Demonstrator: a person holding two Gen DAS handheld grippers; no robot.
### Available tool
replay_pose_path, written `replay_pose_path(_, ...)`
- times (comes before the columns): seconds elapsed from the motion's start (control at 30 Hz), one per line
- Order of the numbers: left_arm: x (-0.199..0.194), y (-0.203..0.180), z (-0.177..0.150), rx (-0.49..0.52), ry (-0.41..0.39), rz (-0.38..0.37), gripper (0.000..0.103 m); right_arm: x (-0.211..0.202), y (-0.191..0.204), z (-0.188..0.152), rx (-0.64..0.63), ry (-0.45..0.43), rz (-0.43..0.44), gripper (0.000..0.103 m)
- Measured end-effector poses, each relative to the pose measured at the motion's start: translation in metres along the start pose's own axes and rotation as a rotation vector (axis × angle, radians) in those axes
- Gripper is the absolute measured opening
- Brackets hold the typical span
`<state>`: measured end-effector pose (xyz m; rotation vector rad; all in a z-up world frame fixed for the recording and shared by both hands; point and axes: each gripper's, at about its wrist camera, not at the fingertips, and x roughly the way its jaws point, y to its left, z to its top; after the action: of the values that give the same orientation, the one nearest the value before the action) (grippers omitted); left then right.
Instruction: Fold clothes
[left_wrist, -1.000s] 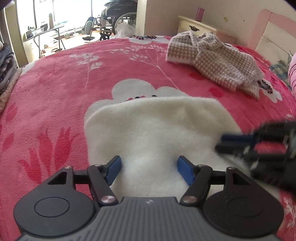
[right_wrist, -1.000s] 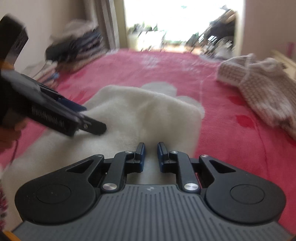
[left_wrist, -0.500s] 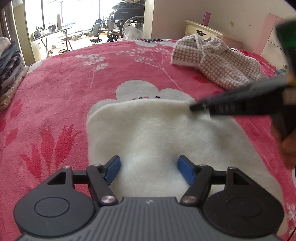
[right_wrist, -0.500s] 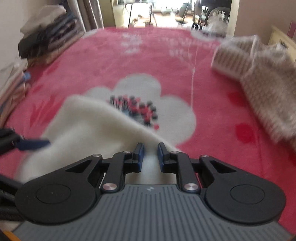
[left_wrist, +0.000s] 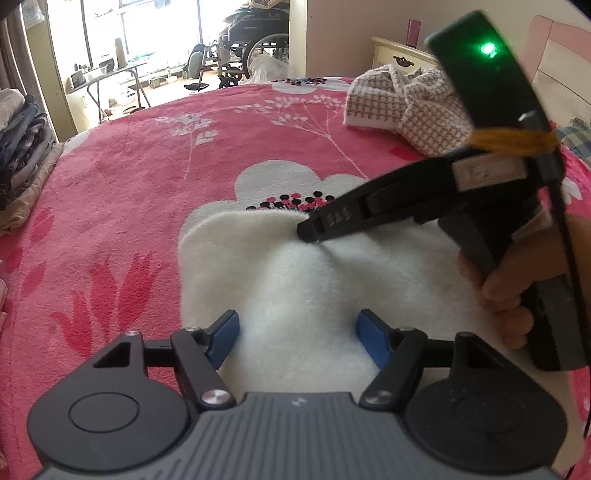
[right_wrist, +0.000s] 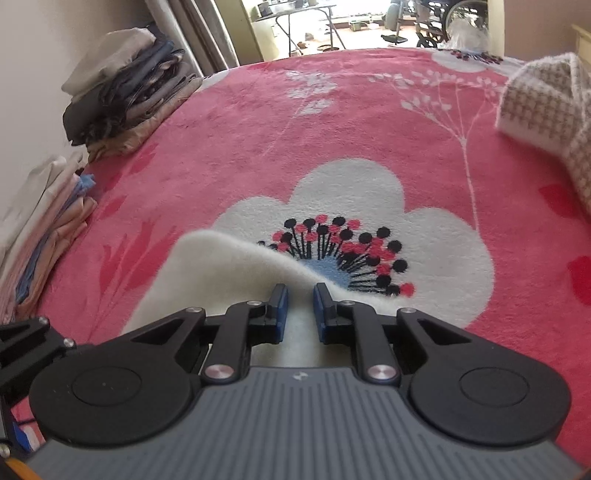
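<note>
I see a bed covered by a pink floral blanket (right_wrist: 258, 122). A white fleece garment (left_wrist: 314, 280) lies at six o'clock, a checked knit garment (left_wrist: 410, 107) at two, and stacks of folded clothes (right_wrist: 125, 96) at ten.

Plain cream-white fleece garment (left_wrist: 325, 280), no print on it, lying across a hot-pink bed blanket (left_wrist: 155, 173) patterned with big white flowers, black and pink stamens, a pale blue centre, and thin white sprigs. Over there, a beige-and-white houndstooth knit (left_wrist: 417, 107). The left gripper (left_wrist: 297, 336) is black with blue pads, and the right gripper (right_wrist: 298, 308) matches it, with a green light glowing on top.
</note>
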<state>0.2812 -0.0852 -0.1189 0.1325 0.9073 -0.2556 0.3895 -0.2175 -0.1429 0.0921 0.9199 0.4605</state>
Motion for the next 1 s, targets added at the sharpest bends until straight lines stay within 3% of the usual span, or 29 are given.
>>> replay_pose_path(0.17, -0.001, -0.004, 0.0, 0.022, -0.008, 0.024, 0.072, -0.038, -0.005, 0.004, 0.045, -0.063, -0.004, 0.016)
replay_pose_path(0.3, 0.0, -0.007, 0.002, 0.031, -0.004, 0.04, 0.072, -0.067, -0.015, -0.008, 0.074, -0.047, 0.0, 0.016)
replay_pose_path(0.6, -0.001, -0.018, 0.001, 0.081, -0.021, 0.085, 0.072, -0.076, -0.029, -0.036, 0.091, -0.043, -0.037, 0.015)
replay_pose_path(0.83, 0.0, -0.015, -0.001, 0.074, -0.027, 0.076, 0.073, -0.135, -0.009, -0.06, 0.091, -0.063, 0.077, 0.016)
replay_pose_path(1.0, 0.0, -0.015, -0.002, 0.078, -0.037, 0.077, 0.073, -0.142, 0.004, -0.098, 0.087, -0.012, 0.079, 0.016)
